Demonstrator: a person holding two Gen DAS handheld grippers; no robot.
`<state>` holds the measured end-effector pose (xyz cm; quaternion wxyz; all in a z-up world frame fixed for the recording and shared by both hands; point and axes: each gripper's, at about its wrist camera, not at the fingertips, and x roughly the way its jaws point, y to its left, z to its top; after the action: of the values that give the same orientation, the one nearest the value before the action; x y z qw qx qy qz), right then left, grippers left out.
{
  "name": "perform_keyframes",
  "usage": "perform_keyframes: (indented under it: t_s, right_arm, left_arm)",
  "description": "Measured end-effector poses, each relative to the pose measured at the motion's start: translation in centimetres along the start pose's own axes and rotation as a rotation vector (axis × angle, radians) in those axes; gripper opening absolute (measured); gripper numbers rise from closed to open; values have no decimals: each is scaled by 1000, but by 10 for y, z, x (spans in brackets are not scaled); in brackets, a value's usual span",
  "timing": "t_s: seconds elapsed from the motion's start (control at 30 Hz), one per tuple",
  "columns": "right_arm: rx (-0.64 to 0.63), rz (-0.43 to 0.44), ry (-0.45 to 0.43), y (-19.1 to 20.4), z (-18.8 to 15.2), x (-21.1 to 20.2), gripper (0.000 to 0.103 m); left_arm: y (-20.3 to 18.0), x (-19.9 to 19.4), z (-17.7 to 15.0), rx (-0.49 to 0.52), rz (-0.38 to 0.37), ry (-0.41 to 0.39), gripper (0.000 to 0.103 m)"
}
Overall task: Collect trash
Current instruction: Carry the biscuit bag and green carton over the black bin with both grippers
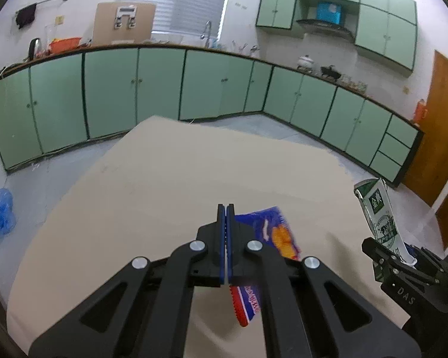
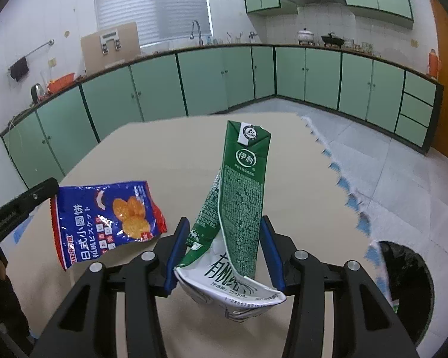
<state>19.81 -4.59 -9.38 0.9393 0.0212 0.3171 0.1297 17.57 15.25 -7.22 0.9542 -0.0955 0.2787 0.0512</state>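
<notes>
My left gripper [image 1: 225, 210] is shut on a blue and red snack wrapper [image 1: 273, 229], which hangs to the right of and below the closed blue pads. In the right wrist view the same snack wrapper [image 2: 110, 217] hangs above the table, pinched at its left edge by the left gripper [image 2: 52, 188]. My right gripper [image 2: 224, 220] is shut on a crushed green and white milk carton [image 2: 243, 185] that stands up between its pads. From the left wrist view, the carton [image 1: 379, 211] and the right gripper [image 1: 398, 252] sit at the far right.
A beige table [image 1: 164, 179] lies under both grippers. A bin with a black liner [image 2: 409, 283] stands by the table's lower right edge. A blue plastic bag [image 1: 0, 214] lies on the floor at left. Green kitchen cabinets [image 2: 209, 80] line the far walls.
</notes>
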Motion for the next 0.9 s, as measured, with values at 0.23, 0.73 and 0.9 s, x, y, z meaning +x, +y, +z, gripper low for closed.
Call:
perform_keyframes:
  t_s: [0.23,0.73,0.9]
  right_arm:
    - [0,13,-58,-14,14,-37,47]
    - [13,16,-102,-45,22,-93,47]
    - [18,-3,-122,-56,21,-109,47]
  left_arm:
    - [-36,-18,9,44,-56,-36,0]
    - [-102,-52,9,125,-199,-72,0]
    - [-128,-61,4,157,-251,-85,0]
